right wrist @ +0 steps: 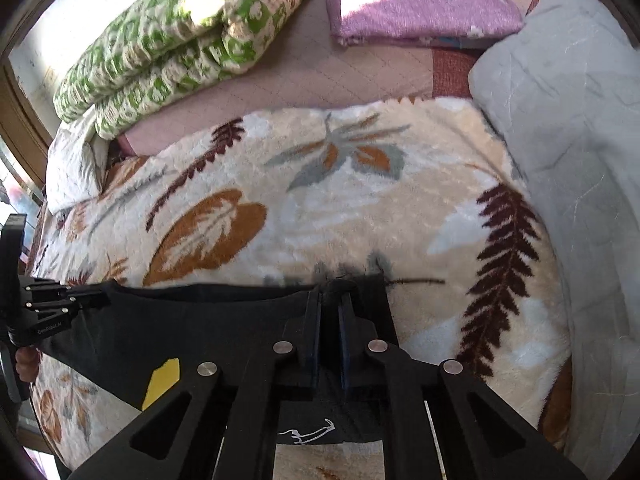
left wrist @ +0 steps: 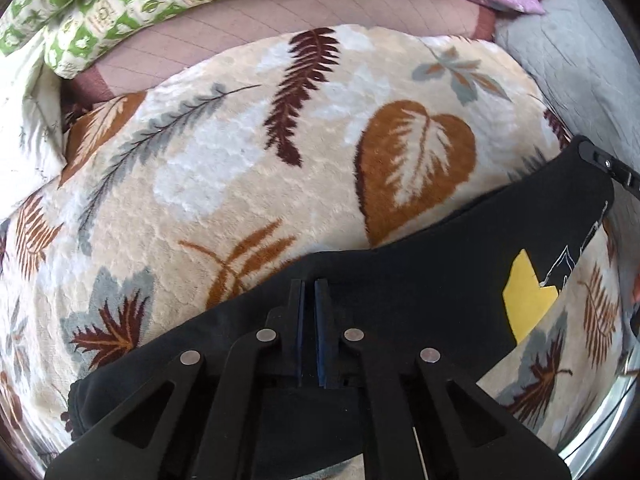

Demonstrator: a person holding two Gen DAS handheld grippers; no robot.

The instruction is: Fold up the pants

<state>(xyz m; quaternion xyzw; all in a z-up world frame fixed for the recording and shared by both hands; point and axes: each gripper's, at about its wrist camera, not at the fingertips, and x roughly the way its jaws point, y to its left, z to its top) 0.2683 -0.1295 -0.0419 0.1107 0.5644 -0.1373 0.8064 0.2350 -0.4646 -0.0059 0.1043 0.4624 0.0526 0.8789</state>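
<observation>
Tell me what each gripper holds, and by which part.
Both hold the black pants by one stretched edge: left gripper near its middle, right gripper at its far end.

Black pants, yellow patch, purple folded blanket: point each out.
black pants (left wrist: 420,280), left wrist view, on the taut cloth between the grippers.
yellow patch (left wrist: 526,298), left wrist view, on its middle.
purple folded blanket (right wrist: 420,4), right wrist view, on its top face.
</observation>
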